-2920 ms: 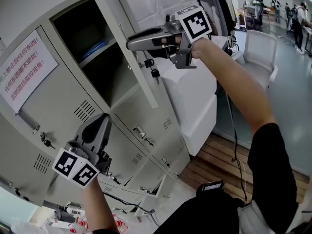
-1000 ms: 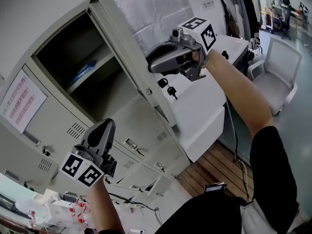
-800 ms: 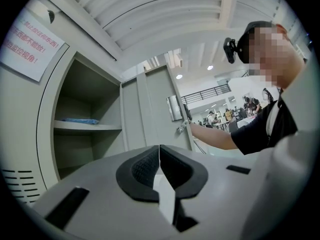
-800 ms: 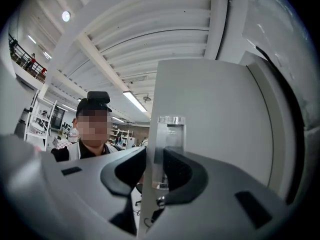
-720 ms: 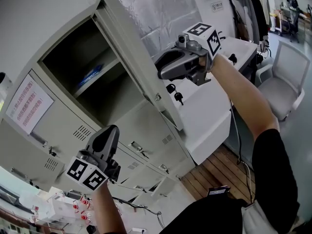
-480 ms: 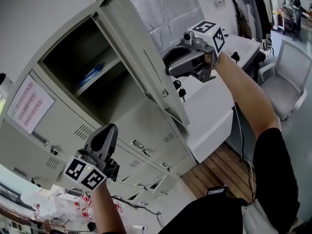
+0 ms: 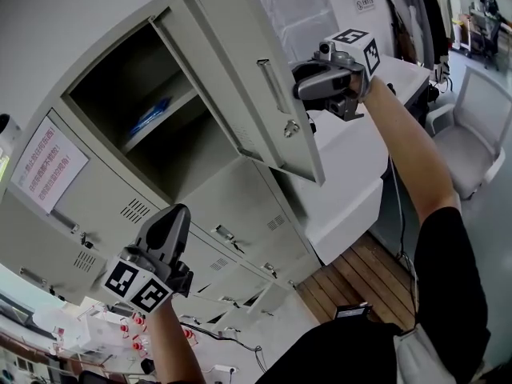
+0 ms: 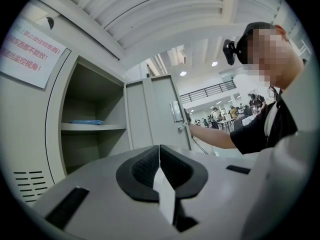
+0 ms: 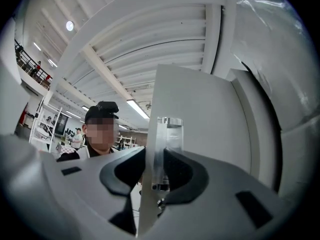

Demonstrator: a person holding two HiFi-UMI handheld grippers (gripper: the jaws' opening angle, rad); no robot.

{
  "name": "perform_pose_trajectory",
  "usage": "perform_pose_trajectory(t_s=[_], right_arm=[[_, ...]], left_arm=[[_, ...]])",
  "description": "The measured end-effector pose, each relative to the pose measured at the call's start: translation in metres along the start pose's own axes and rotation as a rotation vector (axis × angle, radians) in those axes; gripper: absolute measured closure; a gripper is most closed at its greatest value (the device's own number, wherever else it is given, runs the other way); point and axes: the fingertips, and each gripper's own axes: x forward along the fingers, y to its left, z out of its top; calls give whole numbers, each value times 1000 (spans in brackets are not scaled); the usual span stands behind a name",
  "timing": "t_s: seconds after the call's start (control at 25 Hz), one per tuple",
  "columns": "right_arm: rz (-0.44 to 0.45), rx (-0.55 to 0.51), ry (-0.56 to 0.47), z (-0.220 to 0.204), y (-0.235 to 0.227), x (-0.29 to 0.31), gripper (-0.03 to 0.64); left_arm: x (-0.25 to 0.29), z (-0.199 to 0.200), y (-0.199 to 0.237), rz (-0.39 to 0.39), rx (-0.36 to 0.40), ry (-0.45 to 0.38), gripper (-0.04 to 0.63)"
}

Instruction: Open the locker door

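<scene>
A person's right gripper pinches the free edge of a grey metal locker door at its chrome bar handle. Its jaws have just eased a little wider, with edge and handle between them. The door stands swung well out from the open upper compartment, where a flat blue item lies on a shelf. The left gripper, jaws pressed together on nothing, hovers low before the closed lower lockers.

I've swung the pale grey metal locker door wider, its handle side now facing me, my right tool riding along, jaws easing slightly apart around its edge.
</scene>
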Motion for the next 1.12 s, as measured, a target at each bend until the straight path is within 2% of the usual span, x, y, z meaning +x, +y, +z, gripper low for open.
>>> perform_pose_trajectory(t_s=[0.68, 1.12], right_arm=[[-9, 49, -25, -1, -11, -17, 491], [-145, 12, -19, 1, -12, -14, 479]], left_arm=[[-16, -3, -1, 8, -8, -25, 577], [-23, -1, -10, 0, -17, -47, 577]])
